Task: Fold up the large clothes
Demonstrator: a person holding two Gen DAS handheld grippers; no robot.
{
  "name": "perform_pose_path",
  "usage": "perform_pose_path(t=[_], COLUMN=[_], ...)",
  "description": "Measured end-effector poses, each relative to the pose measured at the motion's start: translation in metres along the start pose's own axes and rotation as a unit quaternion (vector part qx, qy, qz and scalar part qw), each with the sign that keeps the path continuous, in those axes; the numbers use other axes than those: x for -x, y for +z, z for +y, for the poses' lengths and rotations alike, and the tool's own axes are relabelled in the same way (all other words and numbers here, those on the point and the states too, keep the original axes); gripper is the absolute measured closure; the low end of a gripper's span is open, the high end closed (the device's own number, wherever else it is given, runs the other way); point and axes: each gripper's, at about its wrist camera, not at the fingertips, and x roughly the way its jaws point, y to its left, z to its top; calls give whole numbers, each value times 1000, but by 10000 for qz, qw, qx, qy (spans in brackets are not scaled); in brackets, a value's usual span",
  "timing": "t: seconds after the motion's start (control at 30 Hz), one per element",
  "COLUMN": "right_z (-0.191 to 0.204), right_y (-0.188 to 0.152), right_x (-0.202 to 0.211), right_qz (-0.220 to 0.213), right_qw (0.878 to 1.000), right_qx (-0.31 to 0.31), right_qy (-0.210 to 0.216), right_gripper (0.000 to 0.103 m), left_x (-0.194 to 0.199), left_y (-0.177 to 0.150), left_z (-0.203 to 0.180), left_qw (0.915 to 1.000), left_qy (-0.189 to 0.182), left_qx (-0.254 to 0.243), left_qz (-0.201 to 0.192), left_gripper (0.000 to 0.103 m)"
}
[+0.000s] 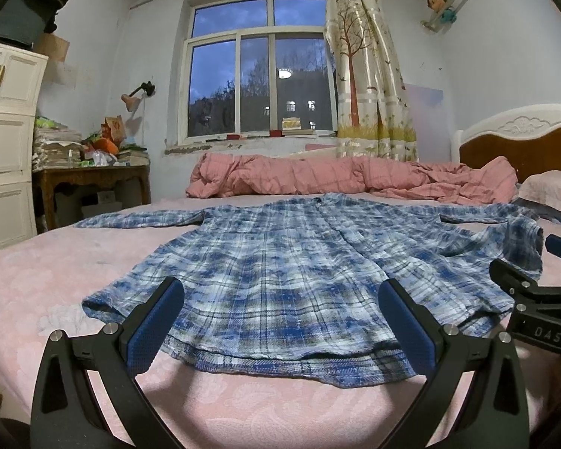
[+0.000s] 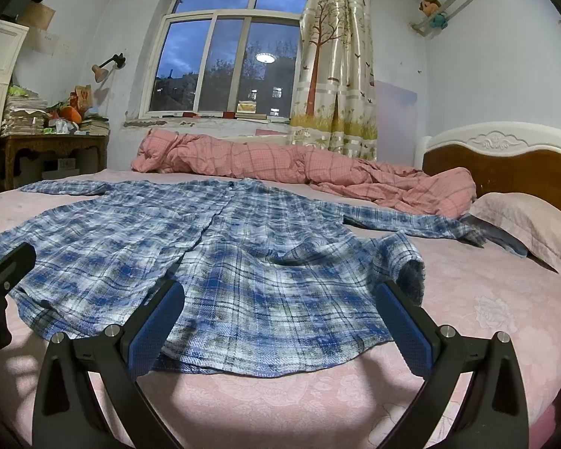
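Blue-padded fingers of the left gripper [image 1: 280,318] stand spread wide and released, hovering just over the hem of the shirt [image 1: 280,262]; the right gripper [image 2: 280,321] is likewise spread and grasps nothing, poised over the hem on its own side. That plaid shirt lies front-up and spread on the pink bed [image 1: 74,269], collar toward the window, sleeves out to both sides.

Risks, as I judge them: the hem shows two layers, so a shallow pinch may catch only the top one and drag the front open. On the right side the cloth is already curled up into a standing fold [image 2: 404,258]; a lift there could trap that curl and set a crooked crease. Thin, wrinkled fabric will likely slide on the bedspread if one side is pulled sooner than the other.

Only the right view shows the whole right sleeve [image 2: 411,220] running toward the pillow [image 2: 531,224]. Only the left view shows the left hem corner [image 1: 93,301] plainly, and the left sleeve [image 1: 138,219] at full length.
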Motion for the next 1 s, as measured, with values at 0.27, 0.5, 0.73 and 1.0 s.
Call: perform_pose_path(t=[0.27,0.5,0.73,1.0], right_z=[-1,-5,-70,-152], right_y=[0,3,34,19], right_x=[-2,7,37,-35], right_qz=[23,-159,-369,1320], right_qw=[10000,9998,9985,9812], right_qx=[-43,-64,-197,-1288], right_qy=[86,60,-359,564], right_gripper=[0,0,0,14], left_x=[1,1,21,-40], left_y=[0,11,50,39], left_z=[1,0,70,127], left_qw=[10000,9992,9975,9776], left_qy=[-17,58,429,828], left_qx=[-94,-352,-362,-384], left_qz=[-12,183,427,1897], left_gripper=[0,0,0,0])
